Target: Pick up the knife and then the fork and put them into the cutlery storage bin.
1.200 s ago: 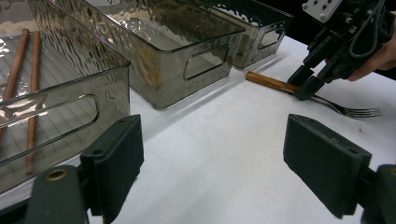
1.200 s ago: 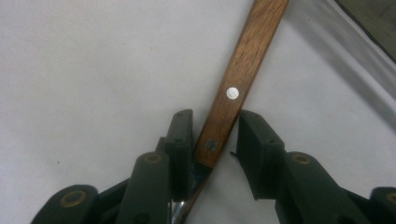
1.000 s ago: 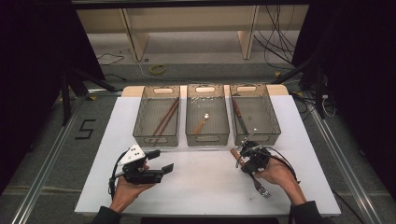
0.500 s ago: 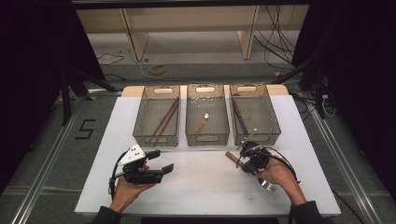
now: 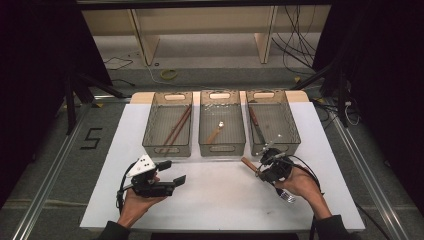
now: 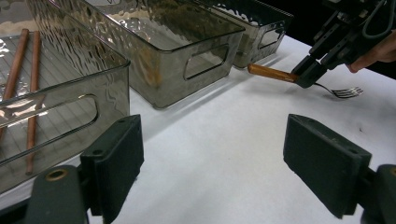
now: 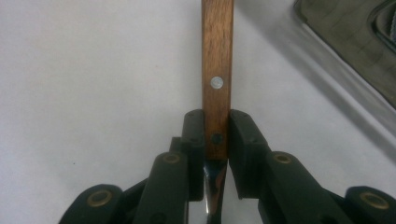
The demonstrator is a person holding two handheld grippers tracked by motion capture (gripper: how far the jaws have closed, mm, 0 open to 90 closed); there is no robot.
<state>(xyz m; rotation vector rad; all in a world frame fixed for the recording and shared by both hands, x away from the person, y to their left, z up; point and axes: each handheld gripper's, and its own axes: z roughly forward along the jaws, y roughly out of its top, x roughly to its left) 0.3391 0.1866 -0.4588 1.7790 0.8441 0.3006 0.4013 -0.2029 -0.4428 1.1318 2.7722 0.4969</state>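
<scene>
Fork point(image 7: 217, 93) in your right gripper point(image 7: 216, 135): the jaws are clamped on the wooden handle just above where the metal neck begins, near the table's point(image 5: 220, 200) right front edge, in front of the rightmost of three clear bins point(image 5: 272, 122). The grip sits low on the handle, so most of the wood sticks out ahead and the metal end trails behind by your hand; I judge the fork could pivot or slip between the flat pads if you swing it quickly. The long handle might also catch the bin's near wall as you lift it over. The handle is a straight strip of brown wood with a silver rivet; the tines point(image 6: 348, 92) are shiny metal, resting close to the tabletop. Your left gripper point(image 6: 224, 158) hovers near the left front edge, jaws wide apart, holding nothing.
</scene>
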